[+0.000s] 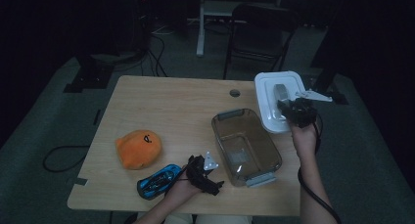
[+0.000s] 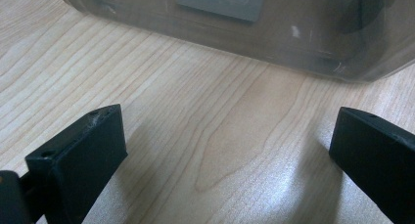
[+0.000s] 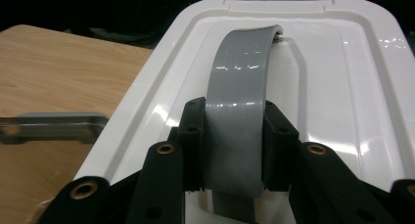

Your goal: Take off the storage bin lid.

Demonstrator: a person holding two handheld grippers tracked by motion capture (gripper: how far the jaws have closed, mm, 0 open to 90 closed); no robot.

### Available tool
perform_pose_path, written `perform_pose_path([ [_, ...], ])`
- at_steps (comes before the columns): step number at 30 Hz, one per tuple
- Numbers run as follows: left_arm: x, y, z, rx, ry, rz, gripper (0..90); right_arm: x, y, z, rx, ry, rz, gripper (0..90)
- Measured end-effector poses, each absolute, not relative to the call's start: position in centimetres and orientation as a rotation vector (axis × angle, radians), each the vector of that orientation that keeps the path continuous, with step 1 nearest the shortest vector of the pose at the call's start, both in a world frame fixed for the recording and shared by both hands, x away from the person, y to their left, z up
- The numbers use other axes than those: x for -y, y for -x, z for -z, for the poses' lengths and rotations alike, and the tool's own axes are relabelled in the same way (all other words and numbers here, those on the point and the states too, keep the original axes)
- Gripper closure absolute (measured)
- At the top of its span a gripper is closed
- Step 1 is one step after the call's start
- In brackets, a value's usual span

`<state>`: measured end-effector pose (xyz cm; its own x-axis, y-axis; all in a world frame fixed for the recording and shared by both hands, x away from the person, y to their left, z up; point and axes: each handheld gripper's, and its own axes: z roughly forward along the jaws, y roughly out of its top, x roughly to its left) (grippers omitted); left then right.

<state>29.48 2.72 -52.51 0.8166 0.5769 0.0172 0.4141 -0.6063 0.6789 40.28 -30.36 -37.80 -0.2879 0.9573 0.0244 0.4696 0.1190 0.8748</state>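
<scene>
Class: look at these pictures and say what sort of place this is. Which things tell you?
Probably a dim lab or studio: a lone wooden table on carpet, cables trailing across the floor, and a folding chair behind.

On the table (image 1: pixel 161 101) the box (image 1: pixel 245 145) stands right of the middle, with its near end close to the near edge. The lid (image 1: pixel 274 94) lies behind and right of the box, at the right rim of the table, and it seems to overlap the far right corner of the box. The right gripper (image 1: pixel 288 108) sits on the lid, its jaws pressed on both sides of the handle (image 3: pixel 240 101) in the middle of the lid. The left gripper (image 1: pixel 201 172) rests on the table just left of the near end of the box, jaws apart and nothing between them. The toy car (image 1: pixel 157 181) lies just left of this gripper, near the front edge. The soft toy (image 1: pixel 138 148) sits behind and left of the car. A small hole (image 1: pixel 235 93) is in the table behind the box, left of the lid. A chair (image 1: pixel 259 31) stands on the floor behind the table.
</scene>
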Motion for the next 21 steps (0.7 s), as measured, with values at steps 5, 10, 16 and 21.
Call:
perform_pose_path([
  [5,-2.7,-29.5,52.5,-0.724,-2.307,-0.307,0.9,31.3,-41.3,39.6,-1.829,-1.441,-1.084,68.0],
  [10,-2.7,-29.5,52.5,-0.724,-2.306,-0.308,0.9,32.1,-42.1,41.7,-1.835,-1.491,-1.043,68.0],
  [16,-2.7,-29.5,52.5,-0.723,-2.307,-0.308,0.9,32.2,-42.7,44.9,-1.867,-1.547,-1.012,68.0],
  [21,-2.7,-29.5,52.5,-0.720,-2.310,-0.309,0.9,32.1,-43.2,47.2,-1.891,-1.579,-1.019,68.0],
])
